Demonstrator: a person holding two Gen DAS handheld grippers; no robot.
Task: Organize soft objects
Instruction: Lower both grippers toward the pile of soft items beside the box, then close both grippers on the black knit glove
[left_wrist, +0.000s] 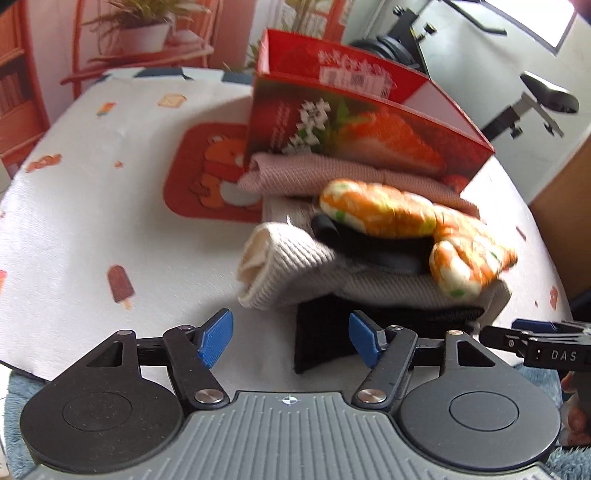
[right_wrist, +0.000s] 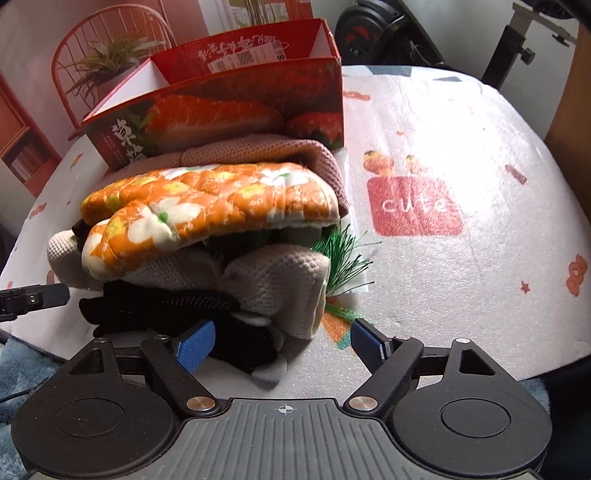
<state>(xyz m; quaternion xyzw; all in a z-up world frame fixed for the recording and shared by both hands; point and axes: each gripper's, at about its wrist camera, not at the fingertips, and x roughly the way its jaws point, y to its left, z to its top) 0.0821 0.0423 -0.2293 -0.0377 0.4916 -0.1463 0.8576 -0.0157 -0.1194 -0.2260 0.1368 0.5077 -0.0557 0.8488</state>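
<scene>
A pile of soft things lies on the table in front of a red strawberry box (left_wrist: 369, 122) (right_wrist: 221, 107). An orange floral oven mitt (left_wrist: 406, 225) (right_wrist: 207, 206) tops the pile. Under it are a beige knitted cloth (left_wrist: 288, 266) (right_wrist: 273, 284), a pink cloth (left_wrist: 303, 170) (right_wrist: 258, 147) and a black cloth (left_wrist: 321, 343) (right_wrist: 162, 306). My left gripper (left_wrist: 290, 339) is open at the pile's near left corner, the black cloth's edge by its right pad. My right gripper (right_wrist: 282, 345) is open, with black and beige cloth ends lying between its jaws.
The table wears a white cloth (left_wrist: 92, 221) (right_wrist: 461, 295) printed with small pictures. Green bristles (right_wrist: 340, 258) stick out on the pile's right side. A blue fluffy rug (left_wrist: 14, 398) shows below the table's edge. Chairs and a potted plant (left_wrist: 144, 26) stand behind.
</scene>
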